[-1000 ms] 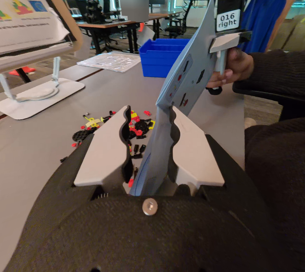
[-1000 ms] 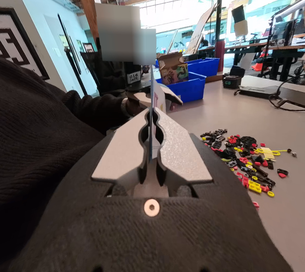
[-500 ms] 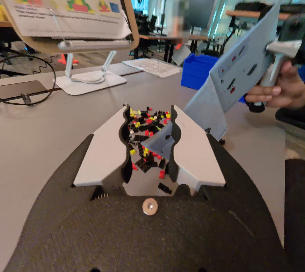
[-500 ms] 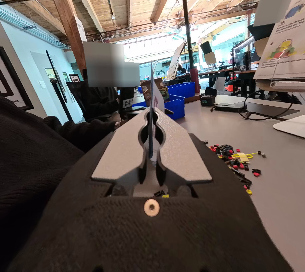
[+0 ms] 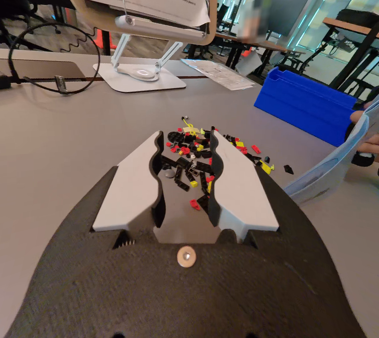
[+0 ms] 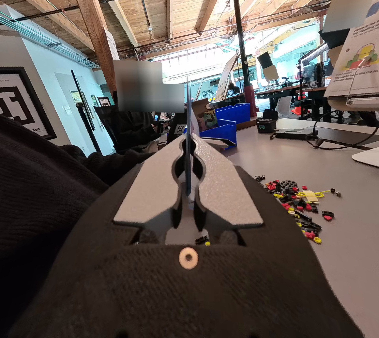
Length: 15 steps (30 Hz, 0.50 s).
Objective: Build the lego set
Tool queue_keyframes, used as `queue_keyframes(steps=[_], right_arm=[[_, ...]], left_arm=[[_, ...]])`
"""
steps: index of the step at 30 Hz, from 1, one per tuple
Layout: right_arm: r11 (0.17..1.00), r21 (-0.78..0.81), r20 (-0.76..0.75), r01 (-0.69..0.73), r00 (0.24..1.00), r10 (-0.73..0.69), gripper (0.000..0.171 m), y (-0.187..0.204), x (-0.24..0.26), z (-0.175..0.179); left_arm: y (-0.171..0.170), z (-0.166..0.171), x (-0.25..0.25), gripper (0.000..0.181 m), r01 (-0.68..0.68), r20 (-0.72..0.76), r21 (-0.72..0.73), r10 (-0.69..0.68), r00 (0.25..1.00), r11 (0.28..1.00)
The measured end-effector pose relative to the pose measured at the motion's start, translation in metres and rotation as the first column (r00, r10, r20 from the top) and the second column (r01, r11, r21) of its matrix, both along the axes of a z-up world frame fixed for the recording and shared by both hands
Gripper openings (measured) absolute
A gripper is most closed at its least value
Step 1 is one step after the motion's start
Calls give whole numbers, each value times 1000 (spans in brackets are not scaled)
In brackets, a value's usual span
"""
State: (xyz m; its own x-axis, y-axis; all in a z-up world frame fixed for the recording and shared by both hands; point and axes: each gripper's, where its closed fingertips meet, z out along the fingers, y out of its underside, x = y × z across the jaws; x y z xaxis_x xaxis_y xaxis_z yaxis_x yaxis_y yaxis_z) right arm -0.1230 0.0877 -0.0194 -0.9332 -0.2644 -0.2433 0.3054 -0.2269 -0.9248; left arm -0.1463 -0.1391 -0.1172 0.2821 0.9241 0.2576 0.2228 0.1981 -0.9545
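A pile of small black, red and yellow lego pieces [image 5: 190, 155] lies on the grey table [image 5: 82, 143]. My left gripper [image 5: 186, 133] is open and empty, low over the pile, and pieces show between its fingers. My right gripper [image 6: 189, 139] is shut on a thin pale-blue booklet [image 6: 192, 123], held upright and seen edge-on. The booklet also shows at the right edge of the left wrist view [image 5: 328, 172], lifted beside a hand. In the right wrist view the pile [image 6: 295, 201] lies to the right of the right gripper.
A document stand [image 5: 143, 79] with a printed sheet stands beyond the pile. A black cable [image 5: 61, 88] loops at the left. A clear plastic bag [image 5: 217, 75] and a blue bin [image 5: 303, 106] sit at the back right. More blue bins [image 6: 221, 133] and a cardboard box [image 6: 205, 116] stand behind the booklet. Tip to tip, the grippers are about 25 centimeters apart.
The booklet has left the gap between my left fingers. My left gripper has swung left and down over the pile. My right gripper has carried the booklet off to the right.
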Motion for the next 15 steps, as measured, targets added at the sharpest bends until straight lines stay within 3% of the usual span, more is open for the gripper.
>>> queue_keyframes(steps=[11, 15], right_arm=[[1000, -16, -5, 27, 1000, -27, 0, 1, -4, 2], [999, -15, -1, 29, 1000, -29, 0, 1, -5, 0]], left_arm=[[-23, 3, -1, 42, -94, -26, -2, 94, 995, 996], [-26, 9, -2, 42, -86, -36, 75, 89, 995, 993]])
